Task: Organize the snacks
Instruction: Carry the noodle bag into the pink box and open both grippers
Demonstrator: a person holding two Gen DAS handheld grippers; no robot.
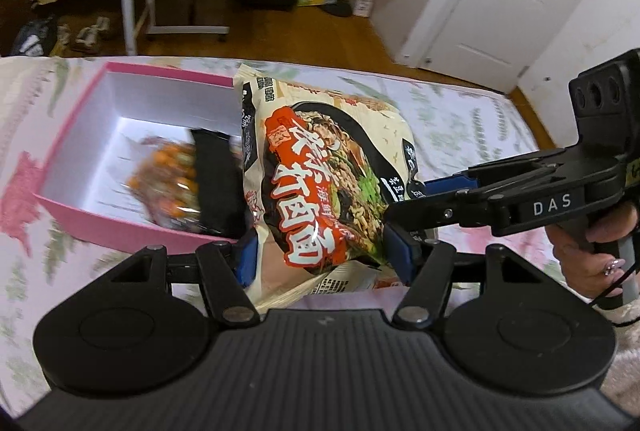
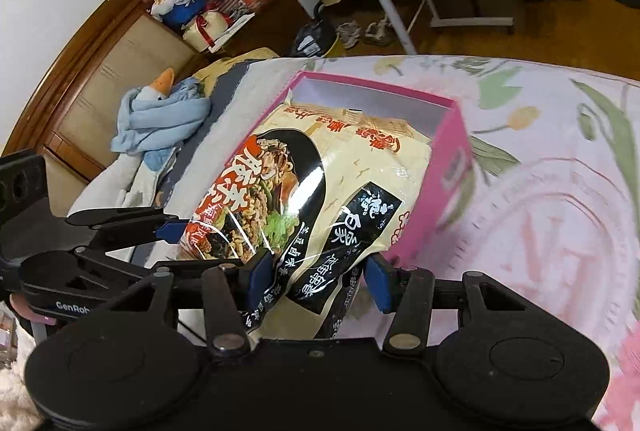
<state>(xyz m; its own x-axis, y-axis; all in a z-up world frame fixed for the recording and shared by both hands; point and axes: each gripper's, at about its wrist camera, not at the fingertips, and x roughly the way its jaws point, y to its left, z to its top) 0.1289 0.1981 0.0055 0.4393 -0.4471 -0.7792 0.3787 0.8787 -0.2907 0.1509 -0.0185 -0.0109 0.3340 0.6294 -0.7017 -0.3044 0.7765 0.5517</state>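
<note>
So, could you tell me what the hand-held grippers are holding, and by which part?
Both grip one noodle packet: the left hand-held gripper clamps its near end, the right hand-held gripper a side edge, over the pink box.

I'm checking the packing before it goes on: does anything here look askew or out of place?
The noodle pack is not in the pink box yet: both grippers, left and right, clamp it tilted over the box's rim. Inside, an orange snack bag and a black packet lie bunched at one end. Nothing looks spilled or torn.
</note>
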